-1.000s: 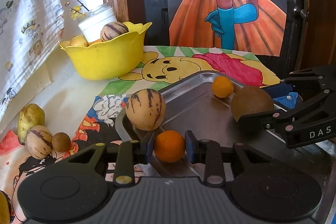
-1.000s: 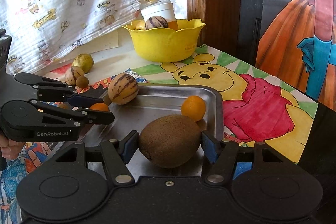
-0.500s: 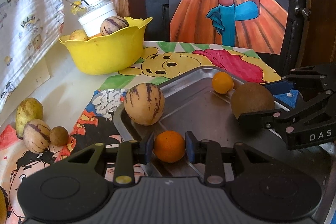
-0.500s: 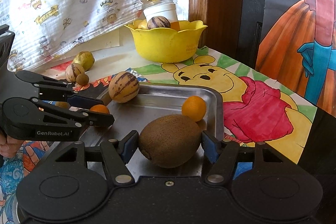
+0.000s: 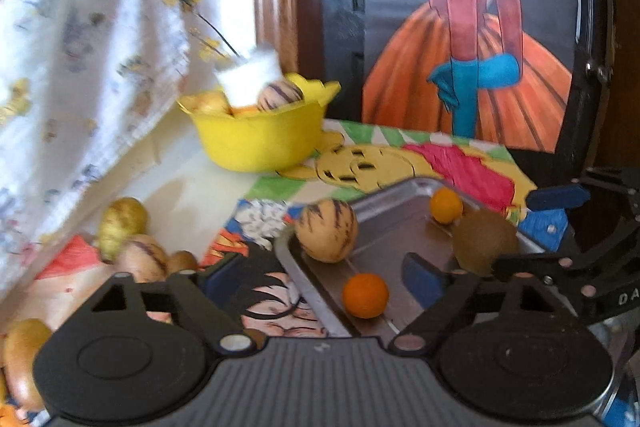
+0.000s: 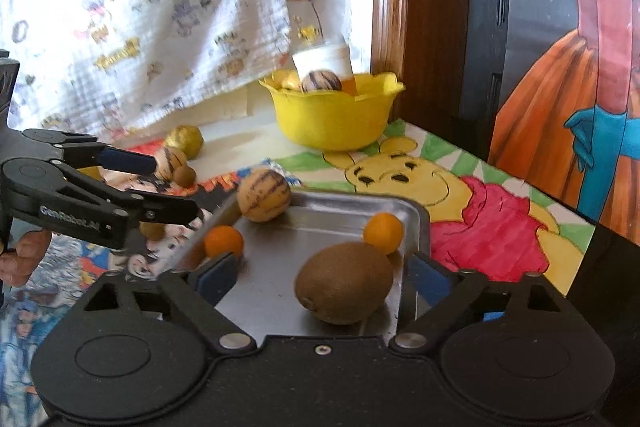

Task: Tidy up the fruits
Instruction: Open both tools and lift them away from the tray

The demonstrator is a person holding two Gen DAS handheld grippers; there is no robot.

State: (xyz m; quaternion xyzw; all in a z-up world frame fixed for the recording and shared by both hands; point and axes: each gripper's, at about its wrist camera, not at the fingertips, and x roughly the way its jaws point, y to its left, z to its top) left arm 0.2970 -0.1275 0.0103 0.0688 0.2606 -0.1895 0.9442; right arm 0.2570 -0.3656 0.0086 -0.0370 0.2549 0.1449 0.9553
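A metal tray (image 6: 416,223) holds a brown kiwi (image 6: 344,283), a striped melon (image 6: 264,195), a small orange (image 6: 224,241) and a smaller yellow-orange fruit (image 6: 383,233). My left gripper (image 5: 316,283) is open and empty; the small orange (image 5: 365,295) lies on the tray (image 5: 384,195) between its spread fingers. My right gripper (image 6: 322,281) is open; the kiwi lies free on the tray between its fingers. In the left wrist view the kiwi (image 5: 484,241) sits beside the right gripper's fingers (image 5: 556,197).
A yellow bowl (image 6: 332,119) with fruit and a white cup stands at the back by the curtain. Several loose fruits (image 5: 124,223) lie on the cartoon mat left of the tray. The left gripper's fingers (image 6: 128,163) hover left of the tray.
Both grippers opened: the left let go of the small orange, the right let go of the kiwi. Both fruits now rest on the tray. Both grippers pulled back and up a little.
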